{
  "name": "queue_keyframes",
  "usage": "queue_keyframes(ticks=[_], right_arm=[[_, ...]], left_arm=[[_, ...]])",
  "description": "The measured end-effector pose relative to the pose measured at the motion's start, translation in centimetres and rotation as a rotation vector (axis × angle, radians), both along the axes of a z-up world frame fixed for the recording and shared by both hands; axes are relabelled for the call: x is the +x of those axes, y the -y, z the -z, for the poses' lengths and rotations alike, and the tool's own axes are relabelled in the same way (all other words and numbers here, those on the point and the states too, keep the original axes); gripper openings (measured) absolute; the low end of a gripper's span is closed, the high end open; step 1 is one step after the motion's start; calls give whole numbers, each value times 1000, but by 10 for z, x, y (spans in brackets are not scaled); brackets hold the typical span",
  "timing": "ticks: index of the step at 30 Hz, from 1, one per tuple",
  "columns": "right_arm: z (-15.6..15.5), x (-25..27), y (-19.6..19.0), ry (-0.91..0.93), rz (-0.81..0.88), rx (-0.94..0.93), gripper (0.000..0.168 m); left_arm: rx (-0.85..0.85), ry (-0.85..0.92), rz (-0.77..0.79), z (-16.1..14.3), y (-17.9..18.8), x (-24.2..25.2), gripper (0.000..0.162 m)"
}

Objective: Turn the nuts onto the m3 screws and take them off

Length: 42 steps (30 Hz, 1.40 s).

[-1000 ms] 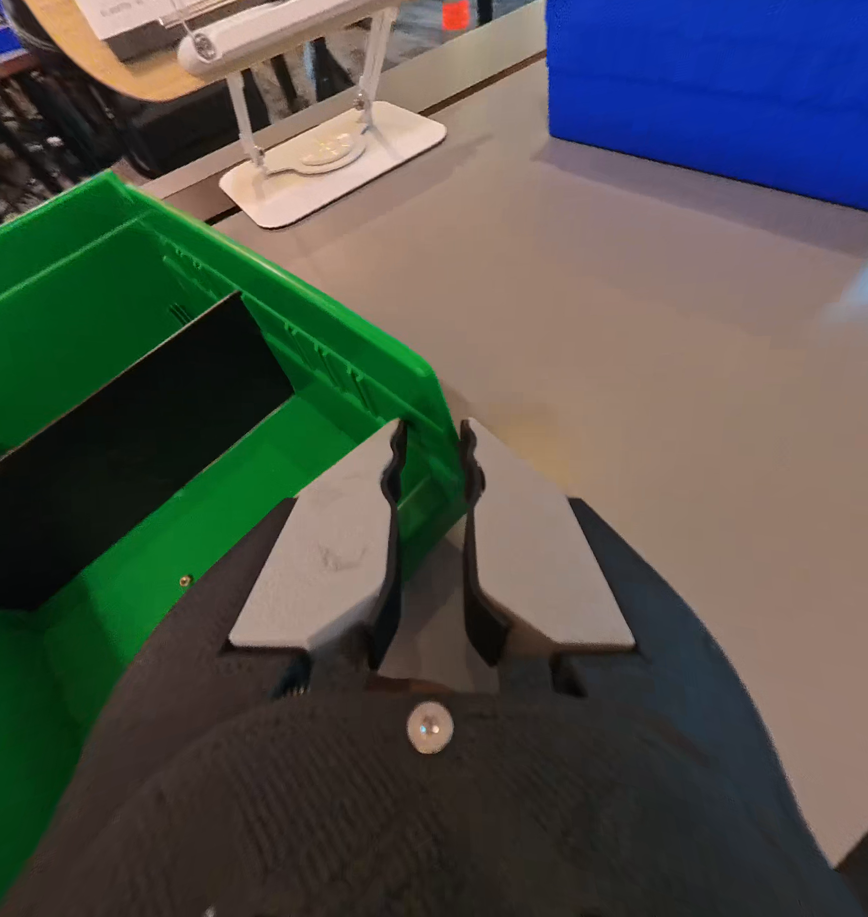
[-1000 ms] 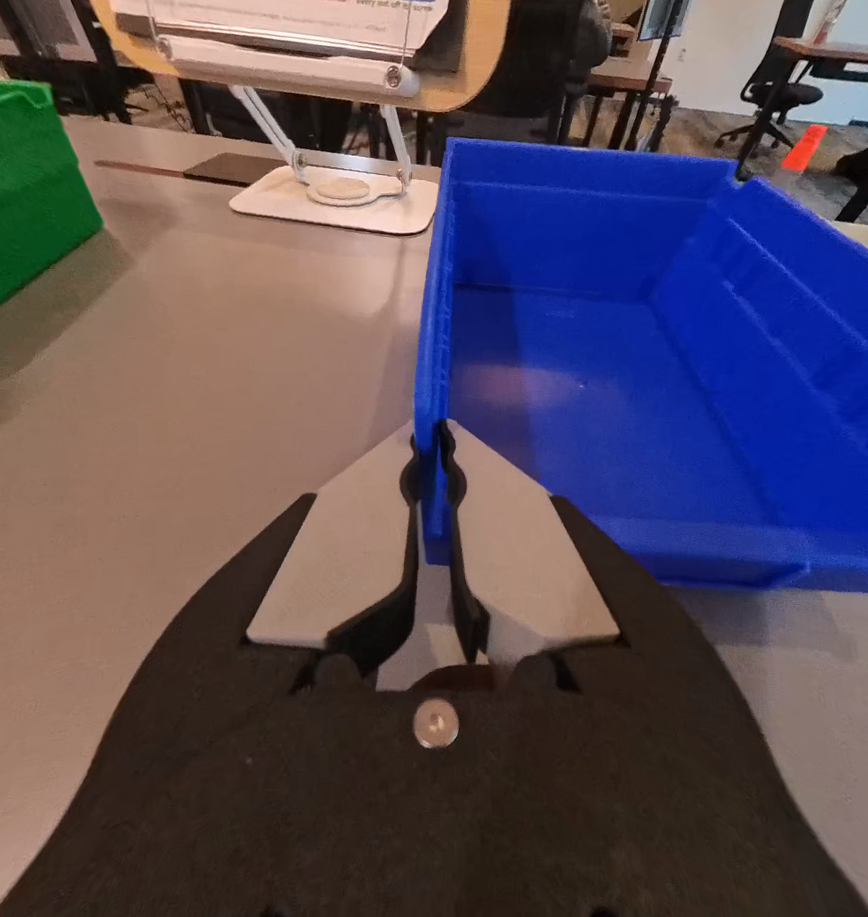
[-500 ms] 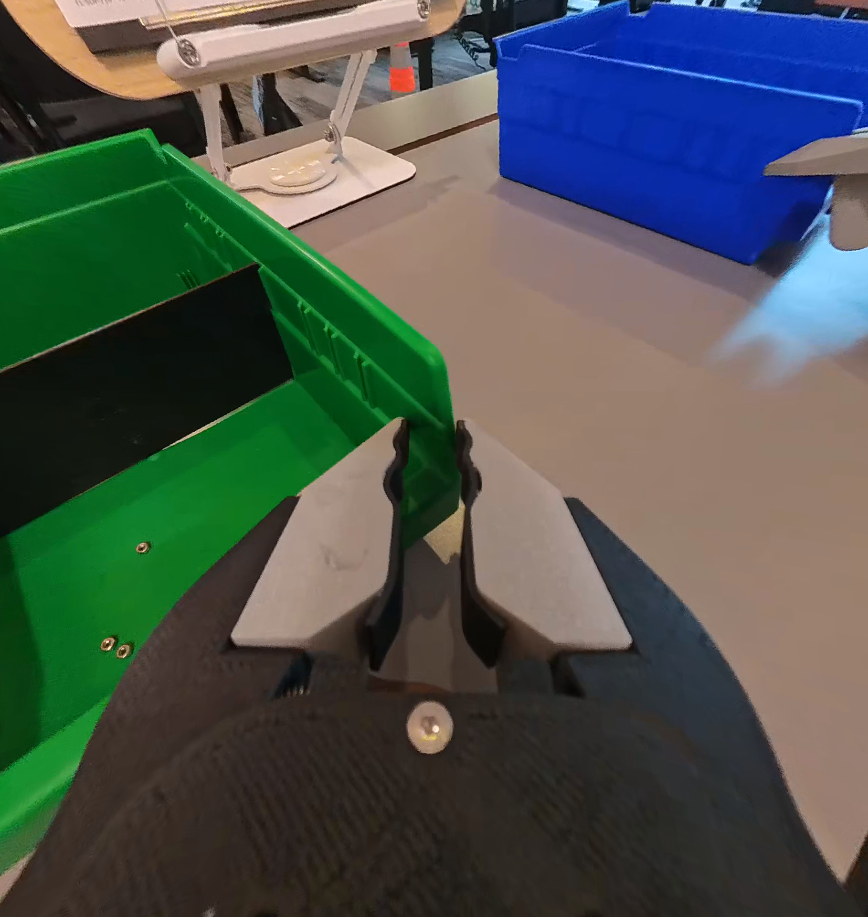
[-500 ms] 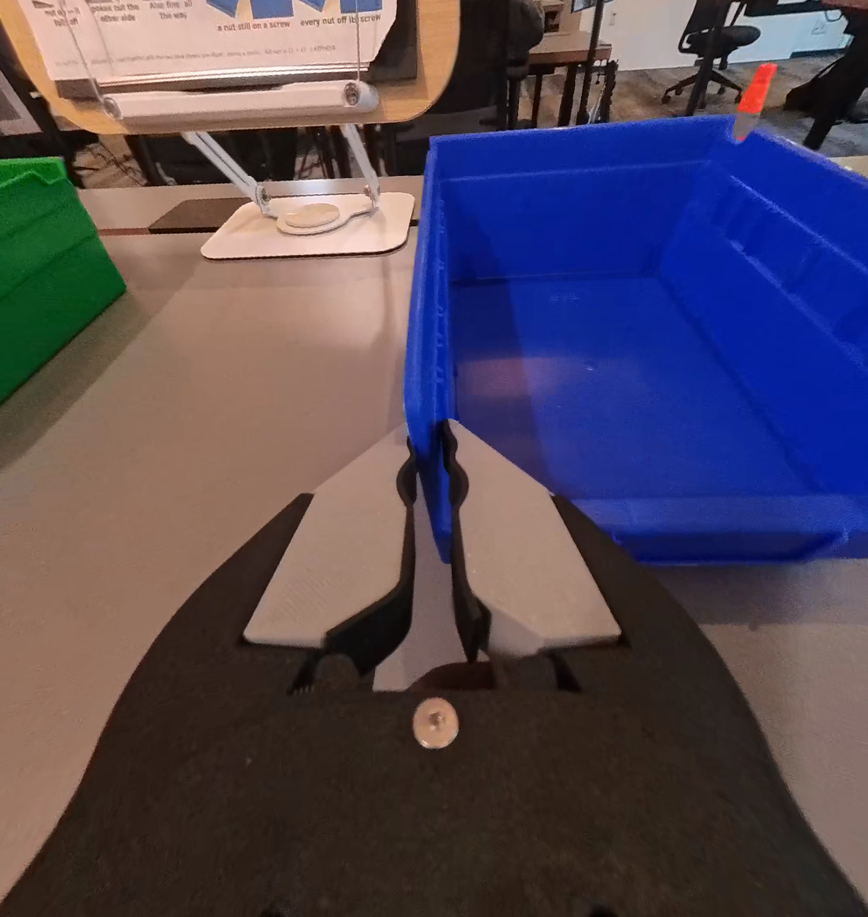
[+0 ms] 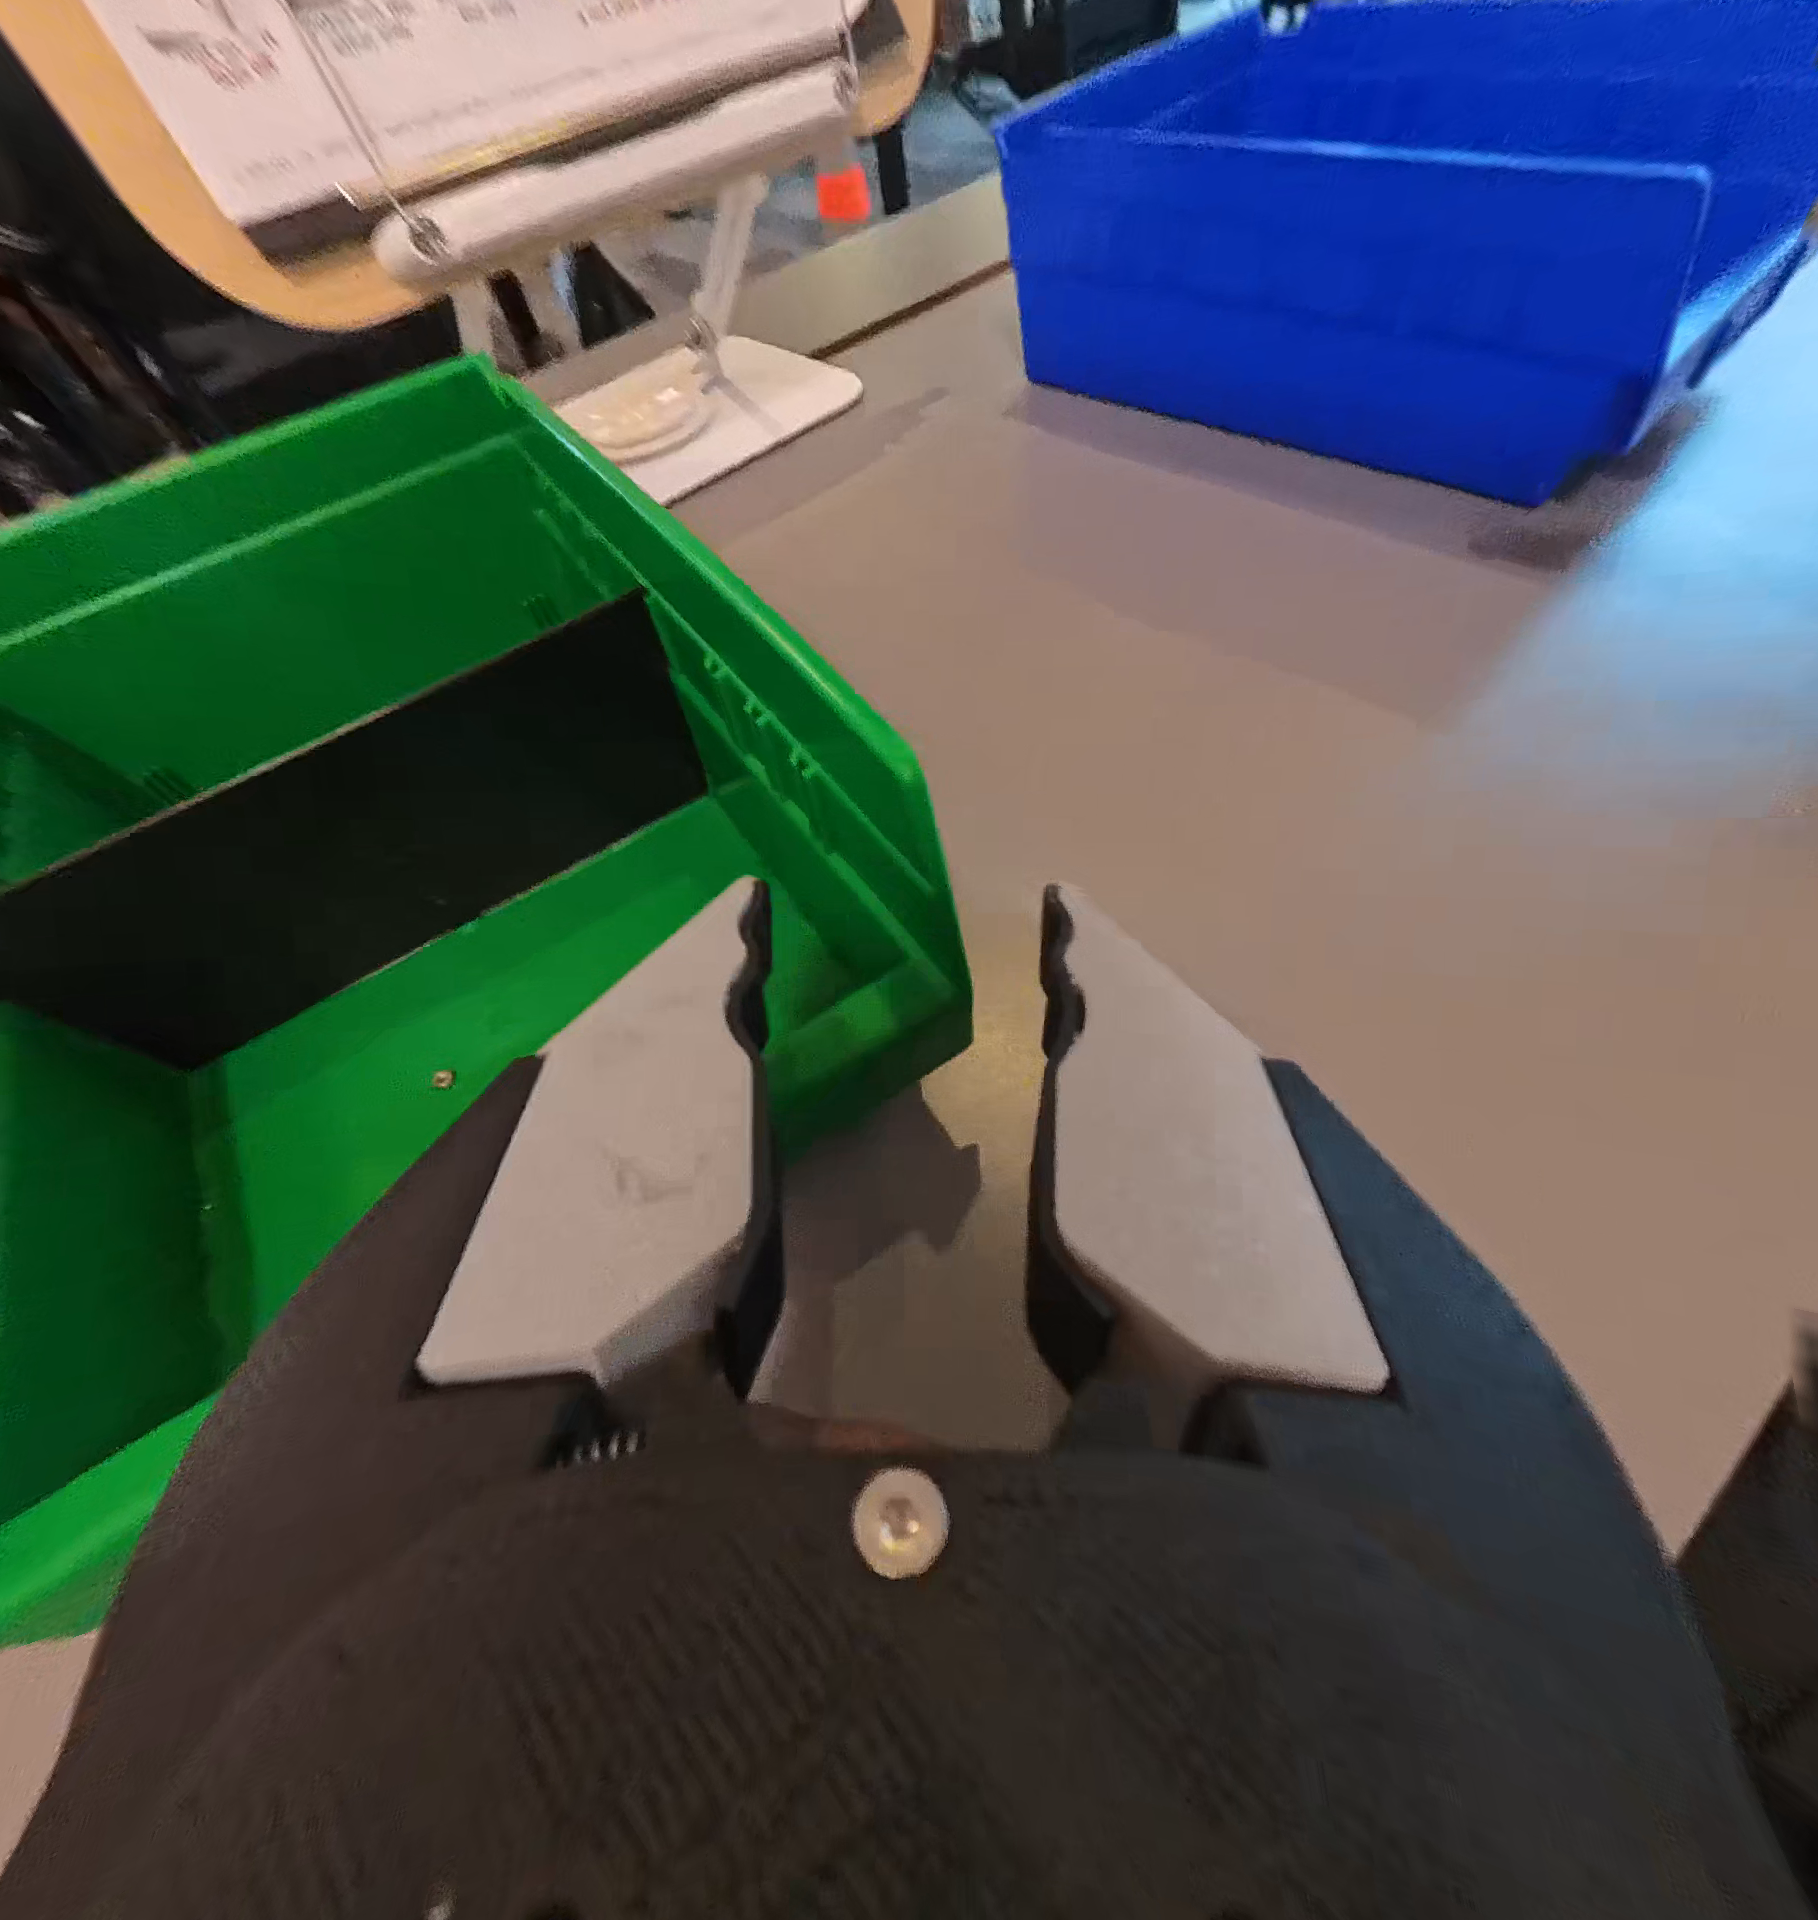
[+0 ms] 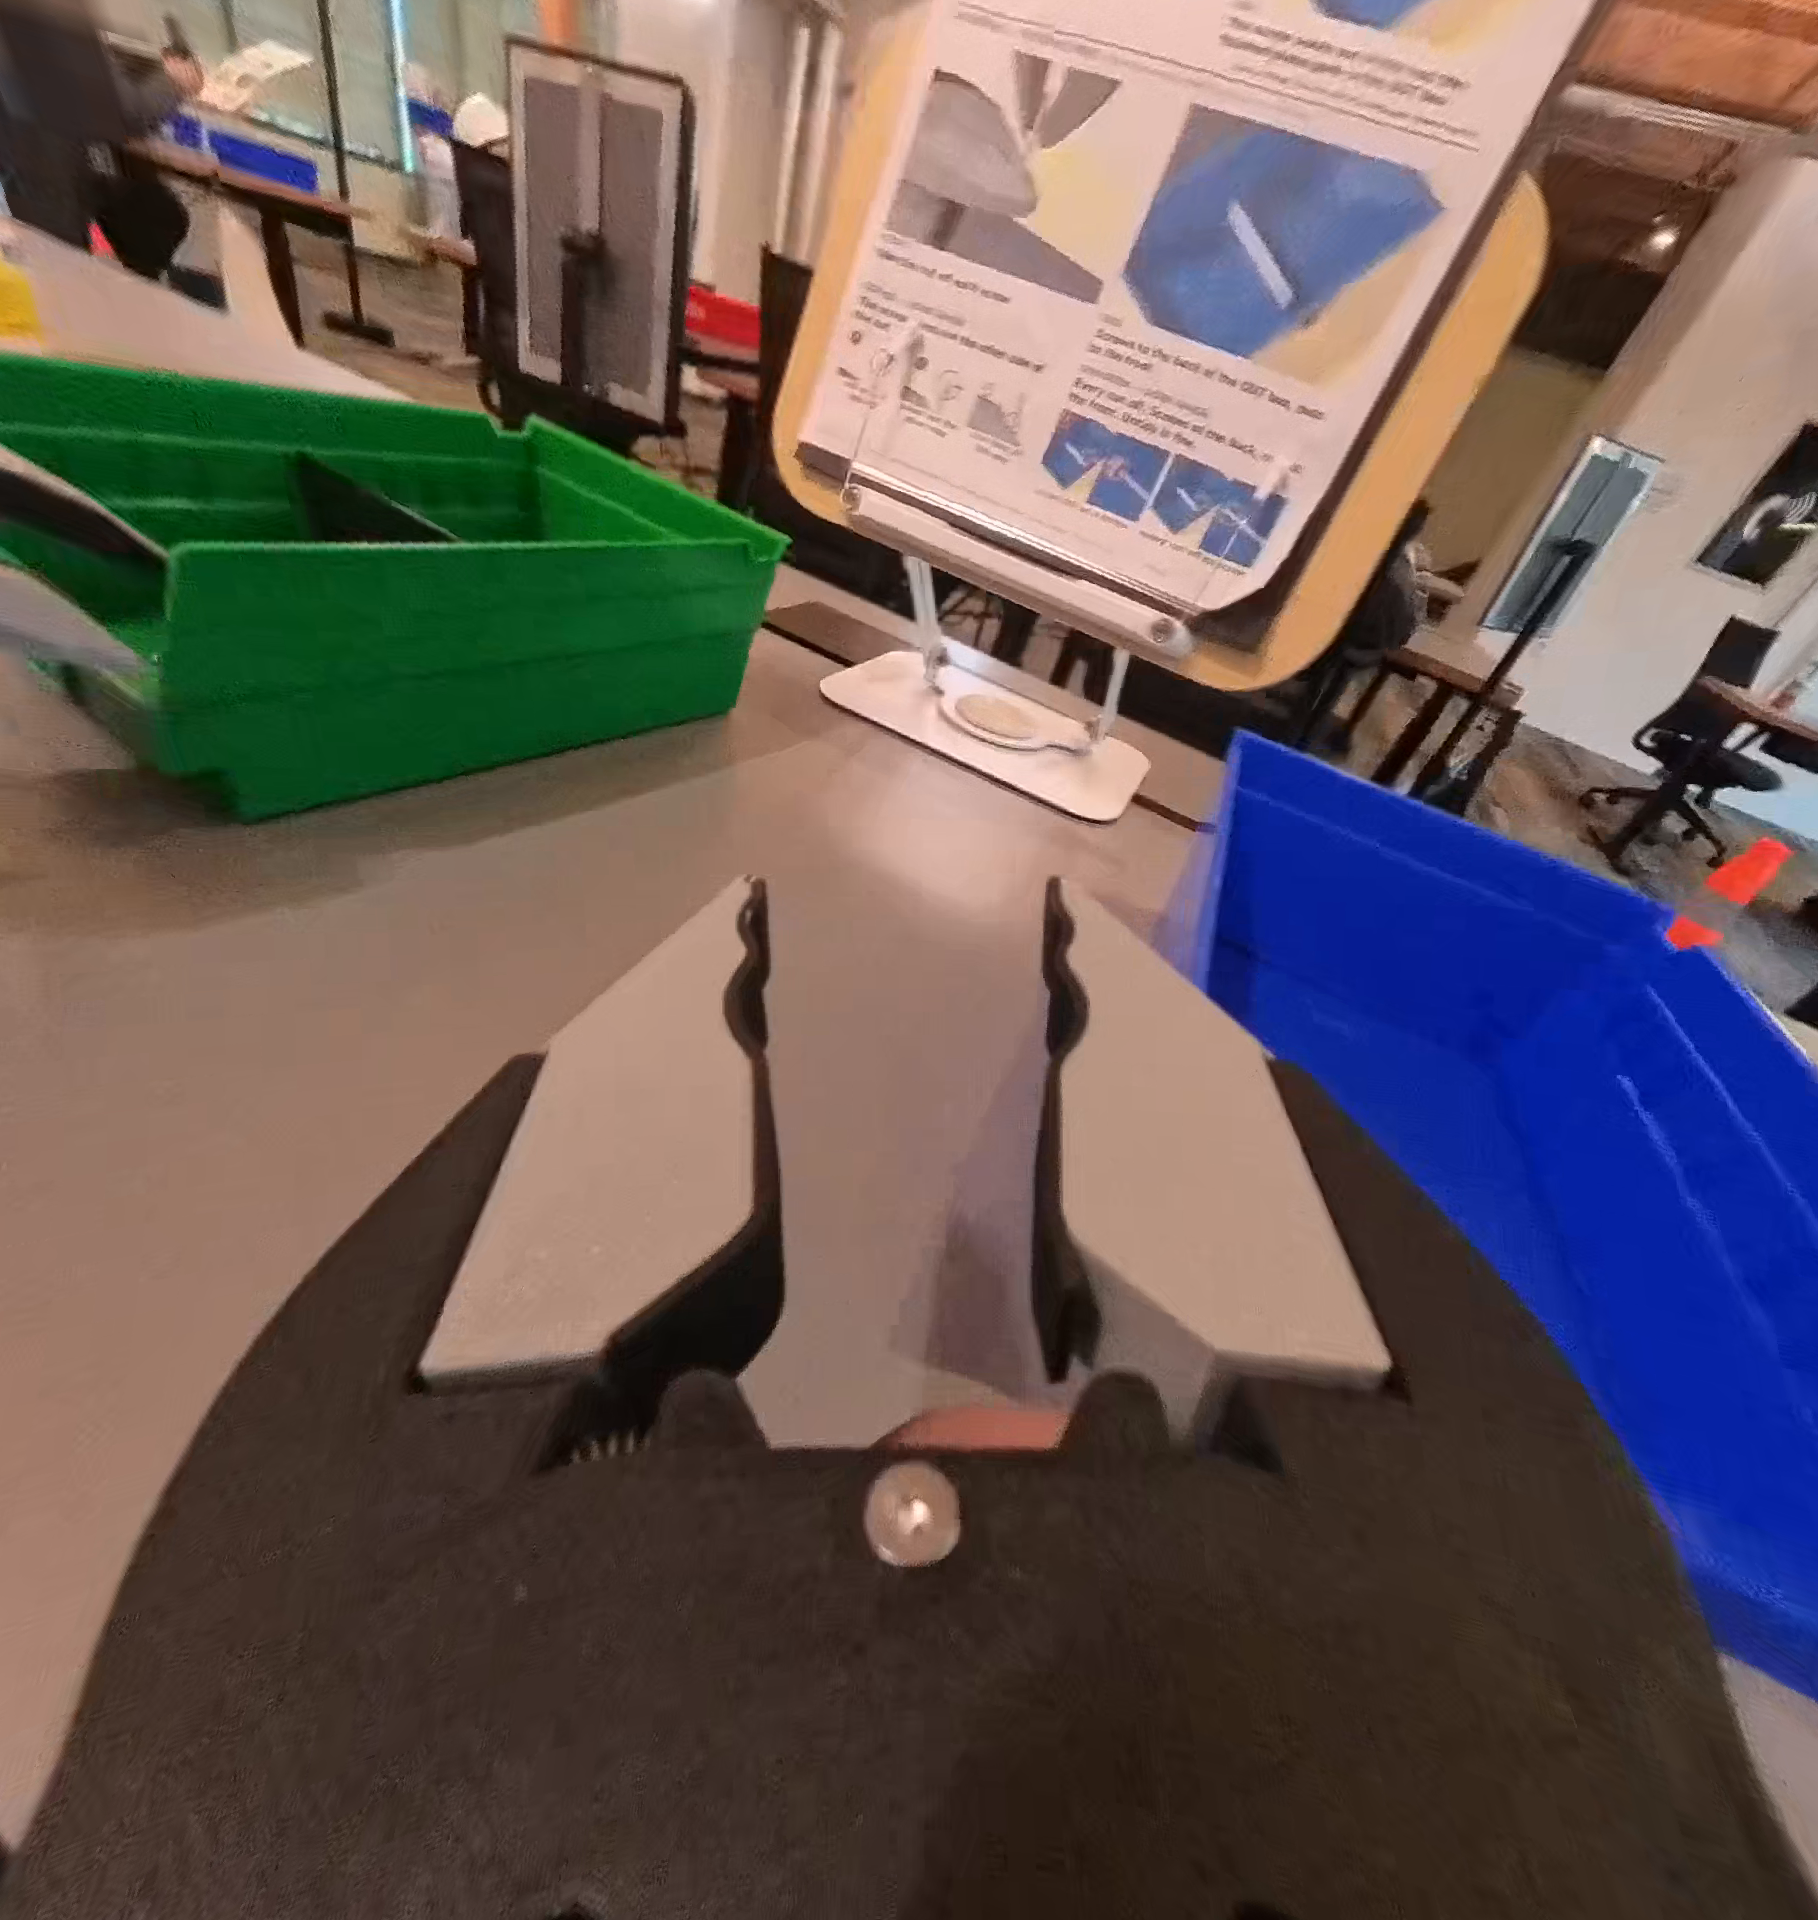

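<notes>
My left gripper (image 5: 900,914) is open and empty, its jaws either side of the near right corner of the green bin (image 5: 832,769). The bin has a black divider (image 5: 365,821) and one small nut (image 5: 445,1078) on its floor. My right gripper (image 6: 900,904) is open and empty above the grey table (image 6: 261,987), left of the blue bin (image 6: 1507,1091). The green bin (image 6: 417,644) shows at the left of the right wrist view, the blue bin (image 5: 1352,301) at the upper right of the left wrist view. No screws are visible.
A white stand (image 6: 988,727) holding an instruction sheet (image 6: 1144,260) stands at the back of the table between the bins; it also shows in the left wrist view (image 5: 718,405). A blurred pale shape (image 5: 1663,665) is at the right. Chairs and desks lie beyond.
Both grippers have opened. The left one let go of the green bin's corner. The right one let go of the blue bin's wall and lifted and swung left.
</notes>
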State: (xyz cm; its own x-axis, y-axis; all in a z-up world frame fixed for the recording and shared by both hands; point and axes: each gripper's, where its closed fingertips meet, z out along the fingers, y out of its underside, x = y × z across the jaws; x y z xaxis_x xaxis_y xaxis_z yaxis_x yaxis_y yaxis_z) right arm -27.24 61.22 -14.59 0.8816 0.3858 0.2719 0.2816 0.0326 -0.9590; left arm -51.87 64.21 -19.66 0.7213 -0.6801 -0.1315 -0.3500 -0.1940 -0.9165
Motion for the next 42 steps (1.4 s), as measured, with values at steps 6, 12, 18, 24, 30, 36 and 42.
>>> queue_keyframes(ticks=[6, 12, 18, 24, 30, 36, 42], right_arm=[[10, -69, -19, 20, -307, -115, 50], [47, -110, -57, 60, -457, -248, 50], [64, -122, -66, 40, -564, -287, 51], [61, -115, -53, 42, -585, -279, 53], [41, -117, -41, 24, -620, -219, 56], [41, -115, -38, 91, -621, -158, 58], [64, -116, -44, 131, -609, -227, 63]], left_arm=[[-59, 53, 28, 8, 6, 21, 43], [-92, 101, 62, 18, 4, 42, 57], [-99, 212, 119, 9, 11, 35, 53], [-149, 186, -41, 2, 1, -4, 58], [-103, 241, -157, -18, -10, -8, 53], [-109, 294, -232, -21, -4, -1, 55], [-141, 296, -259, -8, 0, -2, 61]])
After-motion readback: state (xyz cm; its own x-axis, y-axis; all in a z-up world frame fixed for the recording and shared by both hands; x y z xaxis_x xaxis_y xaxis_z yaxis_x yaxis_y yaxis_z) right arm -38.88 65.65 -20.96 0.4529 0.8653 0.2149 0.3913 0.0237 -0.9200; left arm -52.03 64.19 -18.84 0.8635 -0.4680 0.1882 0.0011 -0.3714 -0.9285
